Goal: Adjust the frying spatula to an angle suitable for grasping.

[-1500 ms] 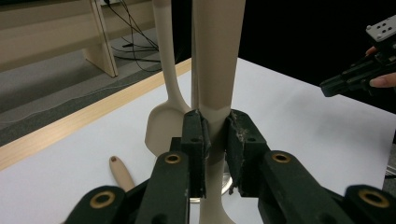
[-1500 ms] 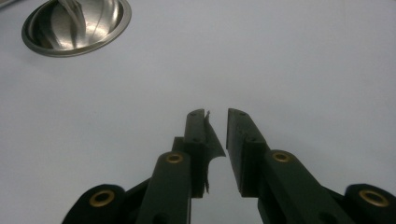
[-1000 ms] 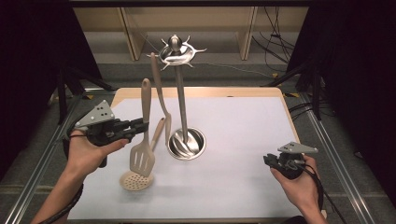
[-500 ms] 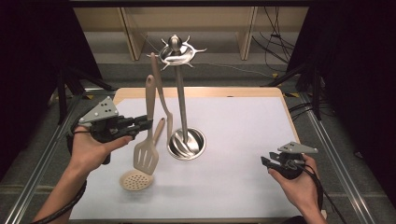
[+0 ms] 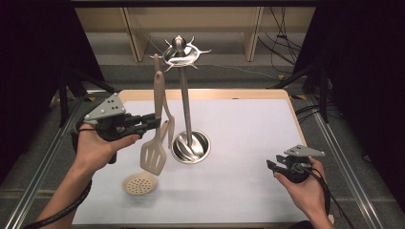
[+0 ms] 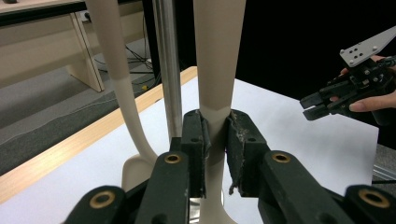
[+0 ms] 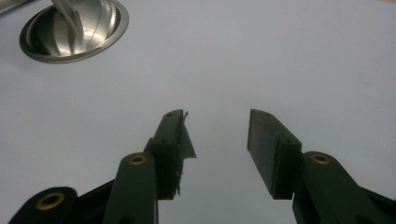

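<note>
Slotted spatula [image 5: 154, 153]: upright, handle clamped by left gripper [image 5: 152, 121], raised toward rack hooks [image 5: 181, 53] for hanging.
Right gripper [image 5: 271, 166]: jaws just opened wide, empty.

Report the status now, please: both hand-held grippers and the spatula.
Left hand-held gripper shut on spatula handle. Right hand-held gripper has just been opening, nothing between its jaws. Skimmer and stand pole close beside spatula.

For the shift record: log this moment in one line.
left gripper: shut on spatula handle | right gripper: opening, empty | rack: upright
</note>
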Tool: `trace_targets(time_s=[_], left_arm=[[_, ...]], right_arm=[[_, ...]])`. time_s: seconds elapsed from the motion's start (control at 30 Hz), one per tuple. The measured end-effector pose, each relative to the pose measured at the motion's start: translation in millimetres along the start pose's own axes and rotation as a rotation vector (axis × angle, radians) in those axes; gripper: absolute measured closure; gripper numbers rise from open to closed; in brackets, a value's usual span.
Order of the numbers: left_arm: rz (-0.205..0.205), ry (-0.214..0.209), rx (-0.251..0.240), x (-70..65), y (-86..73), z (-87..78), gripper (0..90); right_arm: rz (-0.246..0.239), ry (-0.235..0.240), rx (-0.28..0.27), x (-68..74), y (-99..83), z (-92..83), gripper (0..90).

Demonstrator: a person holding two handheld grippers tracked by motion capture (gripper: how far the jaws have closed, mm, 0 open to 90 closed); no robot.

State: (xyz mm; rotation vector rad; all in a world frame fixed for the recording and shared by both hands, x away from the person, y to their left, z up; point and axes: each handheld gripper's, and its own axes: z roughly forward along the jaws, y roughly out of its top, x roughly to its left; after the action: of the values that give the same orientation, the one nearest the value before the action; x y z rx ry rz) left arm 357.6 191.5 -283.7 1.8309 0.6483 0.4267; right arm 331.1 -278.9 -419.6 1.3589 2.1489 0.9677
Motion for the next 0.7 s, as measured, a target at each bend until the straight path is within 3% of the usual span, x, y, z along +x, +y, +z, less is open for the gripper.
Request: trace_targets(time_s=[0.03,0.1,0.17,0.23,0.27,0.43,0.53,0.6,0.7], left_arm=[[0.002,0.001,0.001,0.2,0.7,0.2,77.0],[0.003,0.000,0.001,0.6,1.7,0.5,77.0],[0.001,0.001,0.001,0.9,2.2,1.0,77.0],[0.004,0.001,0.005,1.5,2.7,1.4,77.0],[0.004,0.000,0.005,1.6,3.0,1.7,77.0],[0.006,-0.004,0.012,1.2,4.6,2.9,77.0],[0.003,-0.003,0.011,1.3,5.7,3.4,77.0],[0.003,-0.003,0.013,1.2,6.6,4.0,77.0],[0.006,-0.003,0.016,1.0,7.8,4.9,76.9]], right_arm=[[0.000,0.001,0.000,0.0,-0.1,0.1,56.5],[0.055,0.002,0.024,4.3,-0.3,-1.6,56.5],[0.039,0.000,0.014,3.2,-0.2,-1.2,56.6],[-0.026,-0.001,-0.010,-1.8,-0.7,0.8,56.7],[0.009,0.003,-0.003,0.4,0.2,0.2,56.7],[-0.005,0.000,-0.001,-0.4,0.3,-0.1,56.8],[0.012,0.006,-0.001,0.4,0.4,0.0,56.8],[-0.012,0.003,-0.009,-1.0,-0.3,0.9,56.9],[0.012,0.007,-0.001,0.4,0.5,0.1,56.9]])
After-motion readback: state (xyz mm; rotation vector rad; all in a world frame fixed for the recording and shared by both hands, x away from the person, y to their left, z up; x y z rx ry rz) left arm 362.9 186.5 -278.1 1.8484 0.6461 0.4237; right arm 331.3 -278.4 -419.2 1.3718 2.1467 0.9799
